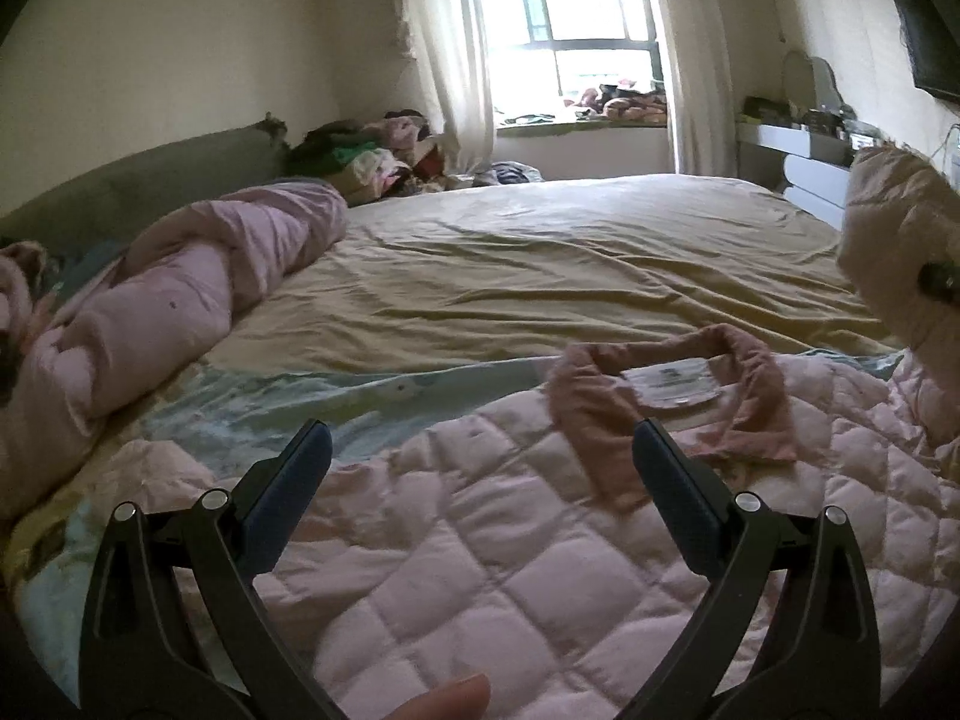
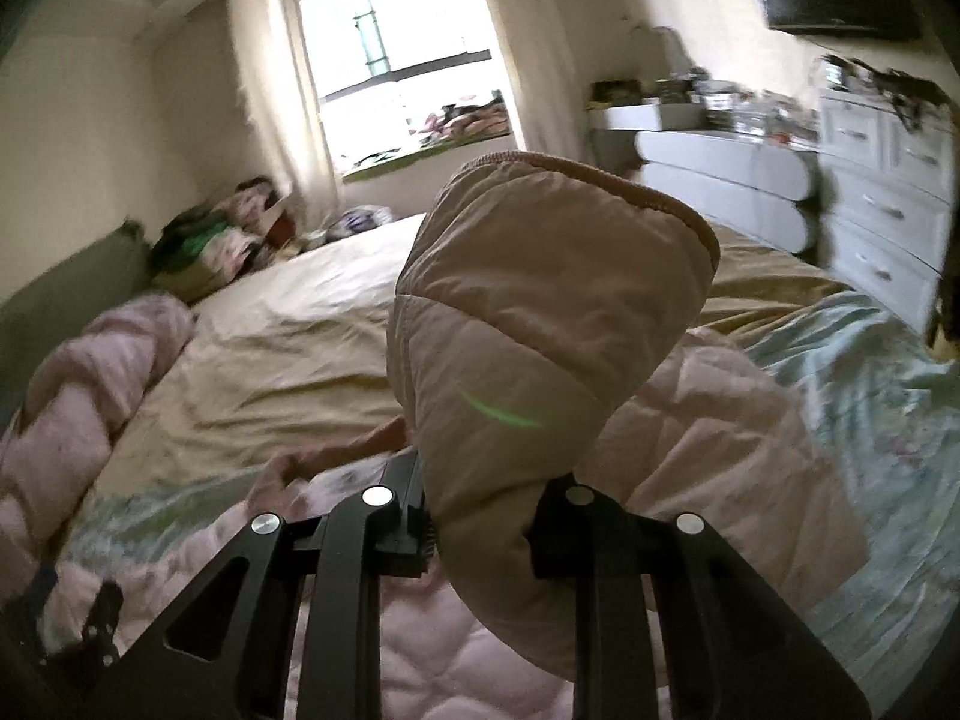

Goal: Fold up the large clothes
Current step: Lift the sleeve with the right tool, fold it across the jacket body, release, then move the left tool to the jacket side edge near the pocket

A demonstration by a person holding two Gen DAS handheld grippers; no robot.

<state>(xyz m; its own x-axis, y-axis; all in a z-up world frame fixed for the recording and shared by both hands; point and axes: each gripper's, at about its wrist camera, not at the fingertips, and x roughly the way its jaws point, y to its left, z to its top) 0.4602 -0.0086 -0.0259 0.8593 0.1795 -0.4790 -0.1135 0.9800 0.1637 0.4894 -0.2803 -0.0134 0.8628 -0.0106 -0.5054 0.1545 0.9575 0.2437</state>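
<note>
Folding a sleeve (image 2: 540, 324) across the pink jacket (image 1: 480, 540): right gripper (image 2: 480, 531) pinching it at lower centre, left gripper (image 1: 480, 450) spread, empty. Next, probably laying the sleeve flat below the collar (image 1: 678, 396), then letting go.

**Left jaws wide, right jaws clamped**

The left gripper (image 1: 480, 468) points forward and a little downward, its two dark fingers spread far apart with nothing between the pads. A fingertip (image 1: 447, 699) of the person's hand shows at the bottom edge, just behind it. The right gripper (image 2: 480, 516) tilts downward too, rolled slightly, its jaws drawn tight together and pinching a sleeve (image 2: 540, 312) that stands up from them
</note>
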